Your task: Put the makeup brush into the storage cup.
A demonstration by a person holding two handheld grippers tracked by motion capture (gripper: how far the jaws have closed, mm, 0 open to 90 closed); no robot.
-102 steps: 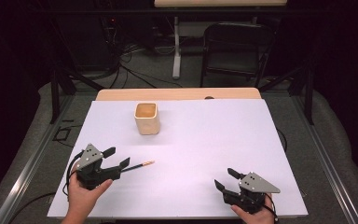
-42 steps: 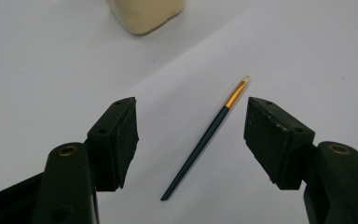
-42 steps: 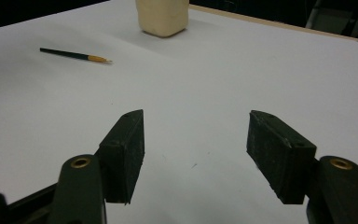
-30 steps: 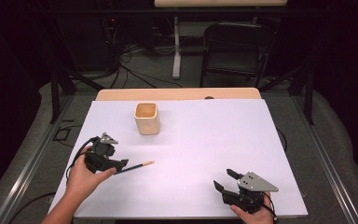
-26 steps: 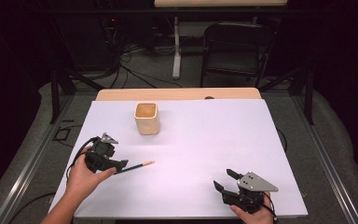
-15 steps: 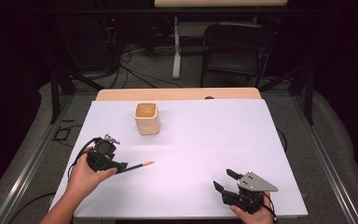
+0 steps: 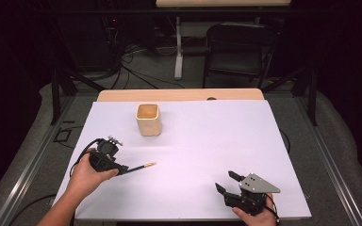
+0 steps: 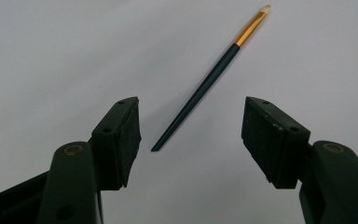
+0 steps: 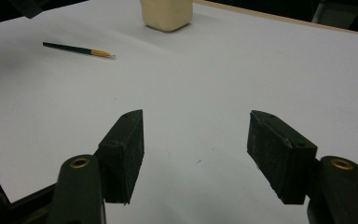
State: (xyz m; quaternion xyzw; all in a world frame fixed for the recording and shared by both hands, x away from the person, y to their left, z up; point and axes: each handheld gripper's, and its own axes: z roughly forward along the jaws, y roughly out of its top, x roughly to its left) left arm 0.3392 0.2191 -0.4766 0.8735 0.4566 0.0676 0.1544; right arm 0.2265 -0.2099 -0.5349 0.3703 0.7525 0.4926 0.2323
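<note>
A dark green paintbrush with a gold ferrule and pale tip lies on the white table sheet at the left. My left gripper points down over its handle end. In the left gripper view the brush lies between the open jaws, and neither pad touches it. A cream square cup stands upright farther back. My right gripper rests open near the front edge at the right, with nothing between its fingers. Its view shows the brush and the cup far off.
A wooden strip runs along the table's back edge. Beyond it are a black chair, cables on the floor and dark frame legs. Bare white sheet spans the middle and right of the table.
Since the earliest frame my left gripper has tipped from lying flat to pointing down over the brush handle. Over the last second it barely shifted. The right gripper and the brush have not moved.
</note>
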